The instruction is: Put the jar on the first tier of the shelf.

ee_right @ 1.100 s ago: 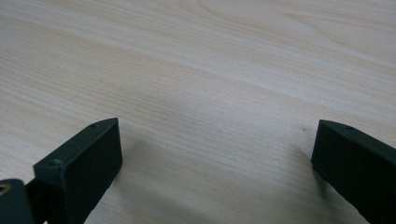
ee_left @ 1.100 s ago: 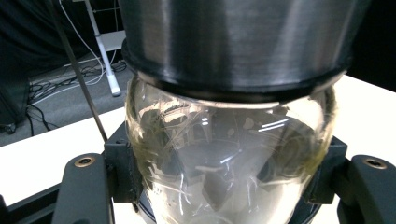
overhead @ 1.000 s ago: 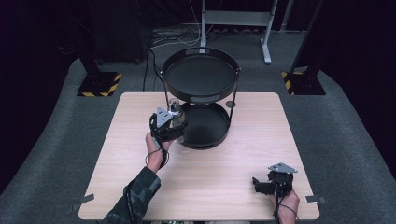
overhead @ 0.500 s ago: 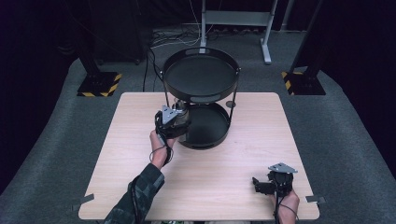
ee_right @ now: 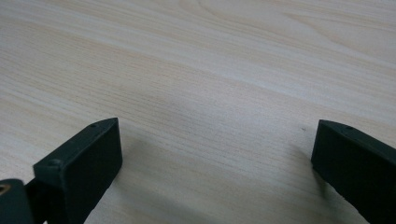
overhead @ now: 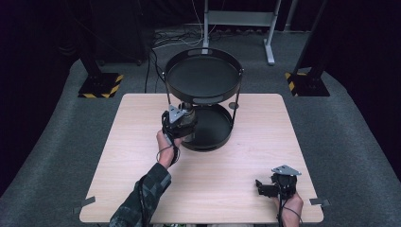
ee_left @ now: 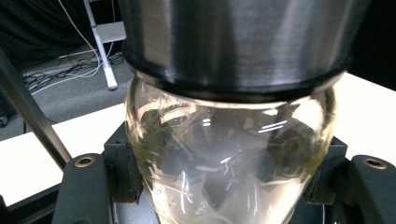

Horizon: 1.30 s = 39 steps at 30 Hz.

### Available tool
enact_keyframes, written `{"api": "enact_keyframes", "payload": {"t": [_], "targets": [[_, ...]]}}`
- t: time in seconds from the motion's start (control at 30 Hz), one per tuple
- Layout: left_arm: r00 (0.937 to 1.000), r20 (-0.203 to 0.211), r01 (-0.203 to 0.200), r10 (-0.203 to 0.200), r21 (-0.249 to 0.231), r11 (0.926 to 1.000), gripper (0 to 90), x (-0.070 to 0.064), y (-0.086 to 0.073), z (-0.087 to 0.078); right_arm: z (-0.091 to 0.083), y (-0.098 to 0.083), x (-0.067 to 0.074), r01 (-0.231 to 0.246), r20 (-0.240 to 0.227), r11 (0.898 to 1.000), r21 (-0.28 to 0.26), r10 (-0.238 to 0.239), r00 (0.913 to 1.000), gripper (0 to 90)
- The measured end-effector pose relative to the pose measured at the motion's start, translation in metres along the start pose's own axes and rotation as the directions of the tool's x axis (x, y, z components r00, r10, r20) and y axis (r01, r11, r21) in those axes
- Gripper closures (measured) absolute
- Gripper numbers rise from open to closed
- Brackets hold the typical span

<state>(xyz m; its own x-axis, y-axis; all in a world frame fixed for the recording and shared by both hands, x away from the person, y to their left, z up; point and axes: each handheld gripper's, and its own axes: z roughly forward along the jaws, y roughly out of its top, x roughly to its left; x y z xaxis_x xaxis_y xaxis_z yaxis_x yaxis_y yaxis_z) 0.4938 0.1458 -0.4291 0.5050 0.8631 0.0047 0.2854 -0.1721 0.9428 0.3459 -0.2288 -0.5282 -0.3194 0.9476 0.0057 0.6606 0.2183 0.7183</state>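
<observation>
Since the earlier frames the left tongs (overhead: 185, 124) have carried the glass jar (ee_left: 229, 158) sideways from the left rim of the lower tray (overhead: 218, 137) to a spot over that tray's left part, under the front edge of the upper tray (overhead: 203, 75); the right tongs (overhead: 273, 185) have not shifted.

From the left gripper view, the left tongs are clamped on the jar's clear rounded body, one black pad pressed to each side. A wide brushed-metal lid (ee_left: 238, 42) with a dark band at its lower edge caps the jar. Whether the jar's base touches the lower tray cannot be told.

Both round black trays belong to a two-tier stand (overhead: 236, 101) on thin uprights, set at the middle of the desk's (overhead: 142, 189) far edge.

At the desk's near right corner, the right tongs rest in a hand (overhead: 288, 204). Their jaws stand wide apart with bare wood grain between them.

A camouflage-patterned sleeve (overhead: 142, 196) reaches in from the near edge.
</observation>
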Motion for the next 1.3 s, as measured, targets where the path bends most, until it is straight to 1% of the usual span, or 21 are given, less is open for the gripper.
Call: {"api": "enact_keyframes", "payload": {"t": [0.13, 0.27, 0.53, 0.63, 0.83, 0.97, 1.17, 1.3], "targets": [[0.9994, 0.005, 0.033, -0.033, -0.001, 0.9994, 31.5, 0.001, 0.0, 0.007, 0.0, 0.0, 0.0, 0.0, -0.001, 1.0, 0.0, 0.0, 1.0, 1.2], [0.9992, 0.0, 0.04, -0.04, 0.003, 0.9992, 31.5, -0.001, -0.002, 0.013, 0.0, 0.0, 0.0, 0.0, -0.001, 1.0, 0.0, 0.0, 1.0, 1.2], [0.9996, -0.015, 0.024, -0.024, -0.007, 0.9997, 31.5, -0.006, -0.002, 0.021, 0.0, 0.0, 0.0, 0.0, -0.003, 1.0, -0.001, 0.0, 1.0, 1.1], [0.9997, -0.01, 0.02, -0.021, -0.006, 0.9998, 31.5, -0.008, -0.001, 0.023, 0.0, 0.0, 0.0, 0.0, -0.003, 1.0, 0.0, 0.0, 1.0, 1.2], [0.9999, -0.017, 0.005, -0.005, -0.007, 1.0, 31.5, -0.012, -0.003, 0.029, 0.0, 0.0, 0.0, 0.0, -0.003, 1.0, 0.0, 0.0, 1.0, 1.1], [0.9998, -0.018, 0.004, -0.004, -0.008, 1.0, 31.5, -0.014, -0.004, 0.032, 0.0, 0.0, 0.0, 0.0, -0.003, 1.0, -0.001, 0.0, 1.0, 1.1], [0.9994, -0.031, -0.015, 0.015, -0.016, 0.9998, 31.5, -0.017, -0.003, 0.036, 0.0, 0.0, 0.0, 0.0, -0.003, 1.0, 0.0, 0.0, 1.0, 1.2], [0.9994, -0.032, -0.008, 0.008, -0.021, 0.9998, 31.5, -0.019, -0.003, 0.039, 0.0, 0.0, 0.0, 0.0, -0.003, 1.0, 0.0, 0.0, 1.0, 1.2]]}}
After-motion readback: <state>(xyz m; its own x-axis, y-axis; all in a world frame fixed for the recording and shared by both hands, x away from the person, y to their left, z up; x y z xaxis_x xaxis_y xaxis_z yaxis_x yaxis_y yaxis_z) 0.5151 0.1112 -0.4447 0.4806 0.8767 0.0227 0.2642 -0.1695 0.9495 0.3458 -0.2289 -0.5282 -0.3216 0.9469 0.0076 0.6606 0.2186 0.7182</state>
